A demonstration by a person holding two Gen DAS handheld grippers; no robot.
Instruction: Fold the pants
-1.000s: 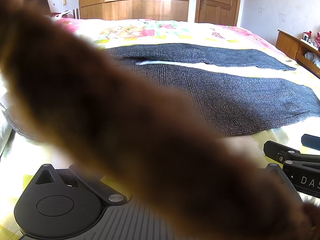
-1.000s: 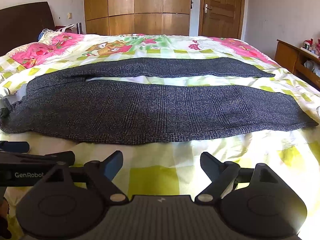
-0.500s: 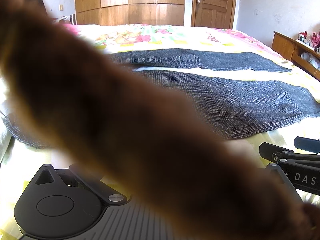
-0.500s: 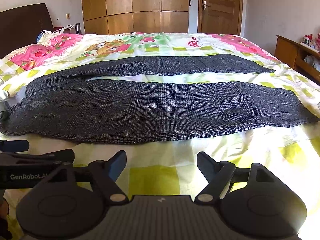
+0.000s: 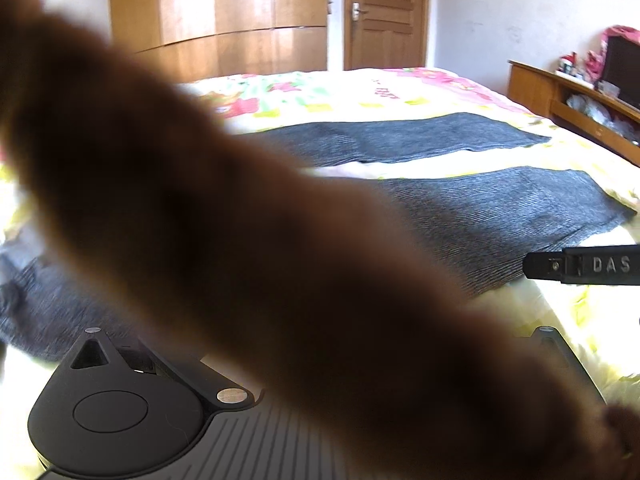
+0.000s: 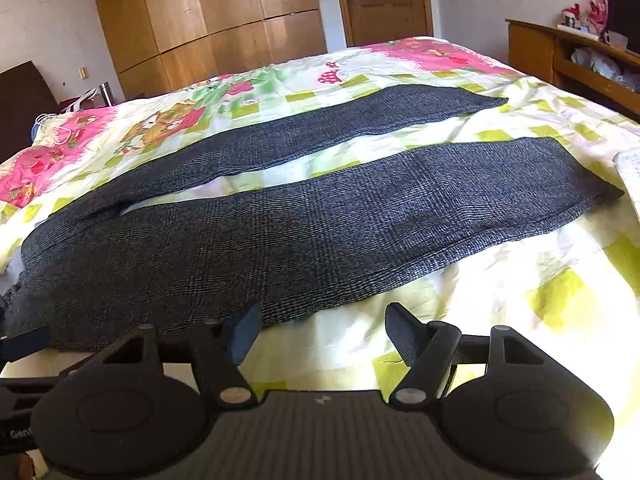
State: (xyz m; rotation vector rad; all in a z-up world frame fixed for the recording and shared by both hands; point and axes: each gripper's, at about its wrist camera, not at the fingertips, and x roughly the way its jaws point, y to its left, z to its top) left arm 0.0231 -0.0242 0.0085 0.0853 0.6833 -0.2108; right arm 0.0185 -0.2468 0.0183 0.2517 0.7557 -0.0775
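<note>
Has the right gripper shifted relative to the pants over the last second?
Yes. The right gripper, jaws closing with nothing between them, has rolled and moved in toward the near hem of the pants; its left finger now overlaps that edge.

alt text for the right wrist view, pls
Dark grey checked pants lie spread flat on a bed with a bright cartoon-print cover, both legs stretched out side by side with a gap between them. In the foreground the right tongs are closing with nothing between them, near the edge of the closer leg. A wooden wardrobe and door stand behind.
</note>
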